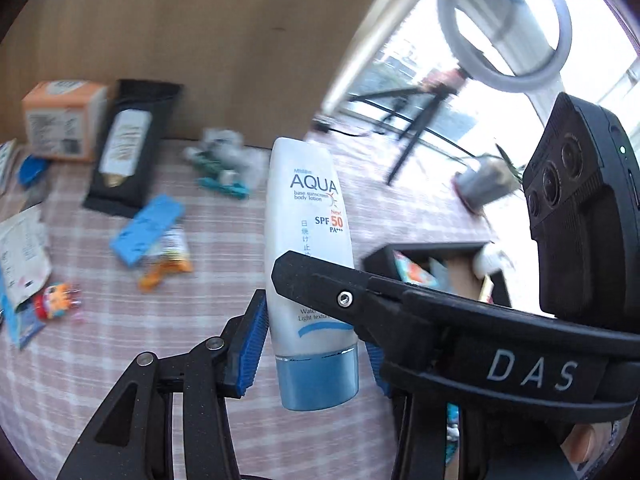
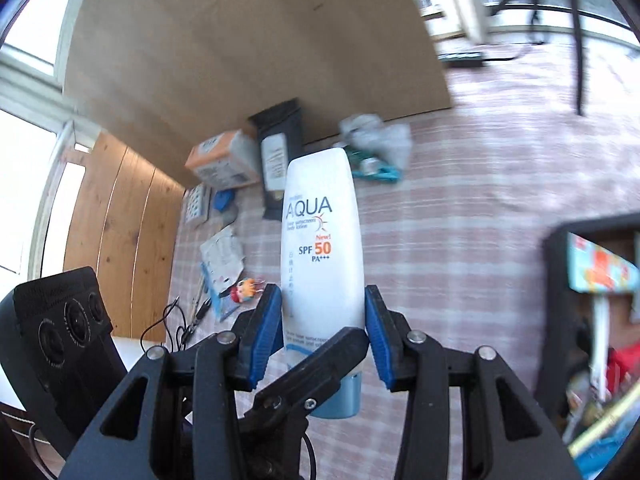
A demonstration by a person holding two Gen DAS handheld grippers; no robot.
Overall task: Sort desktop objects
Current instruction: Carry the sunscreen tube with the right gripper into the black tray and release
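Note:
A white sunscreen tube [image 1: 308, 208] with a blue cap hangs above the checked tablecloth [image 1: 120, 360], cap end toward the cameras. My left gripper [image 1: 316, 332] is shut on its lower body, blue pads on either side just above the cap. My right gripper [image 2: 323, 296] is shut on the same tube [image 2: 320, 208], its pads pressed against both flanks. In each view a black finger of the other gripper crosses in front of the tube's lower part.
On the cloth lie an orange box [image 1: 60, 120], a black pouch [image 1: 128, 148], a blue pack [image 1: 146, 230], a small figurine [image 1: 54, 300] and a teal item in plastic [image 1: 224, 168]. A black bin [image 2: 560, 240] holding several items stands at the right.

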